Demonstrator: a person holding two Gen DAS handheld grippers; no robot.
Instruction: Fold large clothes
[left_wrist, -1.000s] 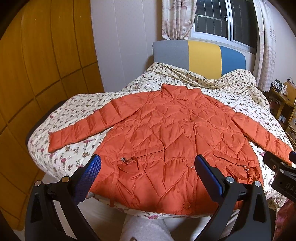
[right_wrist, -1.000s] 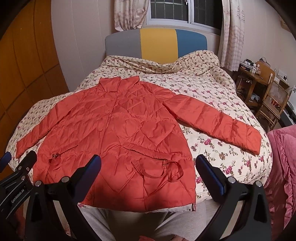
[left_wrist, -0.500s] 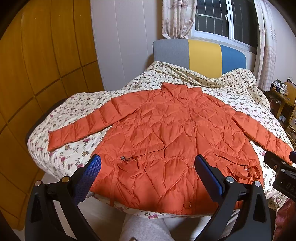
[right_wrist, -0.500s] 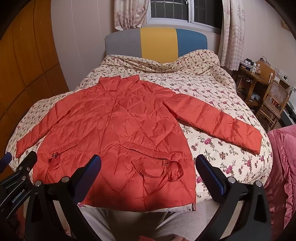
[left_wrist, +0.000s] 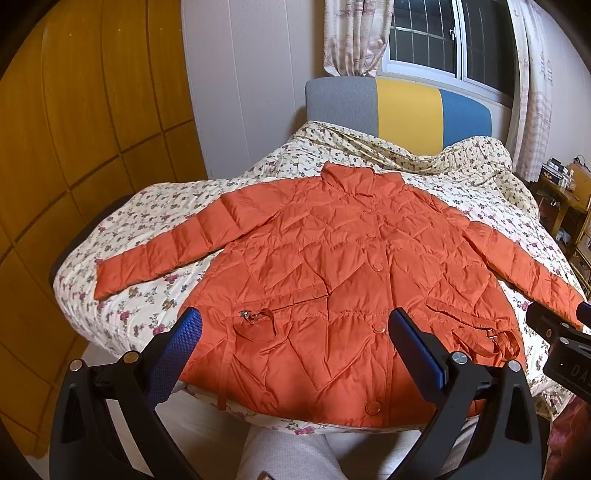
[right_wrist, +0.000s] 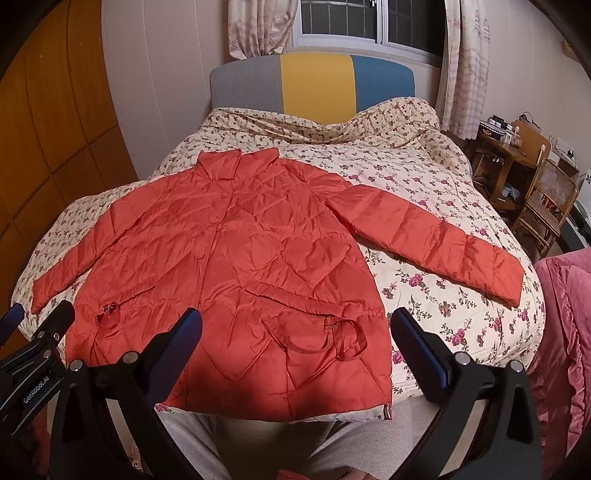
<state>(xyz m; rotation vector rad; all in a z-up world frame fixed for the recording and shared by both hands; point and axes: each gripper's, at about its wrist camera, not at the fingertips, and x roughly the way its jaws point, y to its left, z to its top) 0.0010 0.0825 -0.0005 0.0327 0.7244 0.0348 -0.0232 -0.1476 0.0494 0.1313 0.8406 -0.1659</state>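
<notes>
An orange quilted jacket (left_wrist: 332, 266) (right_wrist: 236, 266) lies flat, front up and buttoned, on a floral bedspread (left_wrist: 147, 295) (right_wrist: 424, 177), both sleeves spread out to the sides. Its hem hangs at the near edge of the bed. My left gripper (left_wrist: 295, 332) hovers open above the hem, nothing between its blue-padded fingers. My right gripper (right_wrist: 295, 332) is open too, held over the jacket's lower right part with the belt loop (right_wrist: 332, 332). Each gripper shows at the edge of the other's view.
A grey, yellow and blue headboard (right_wrist: 314, 81) stands under a curtained window. Wooden wardrobe doors (left_wrist: 74, 147) line the left. A desk and wicker chair (right_wrist: 543, 195) stand at the right, beside pink bedding (right_wrist: 569, 332). A person's grey-trousered legs (left_wrist: 295, 454) are below the hem.
Both views have shifted only slightly; the jacket lies as before and both grippers stay open.
</notes>
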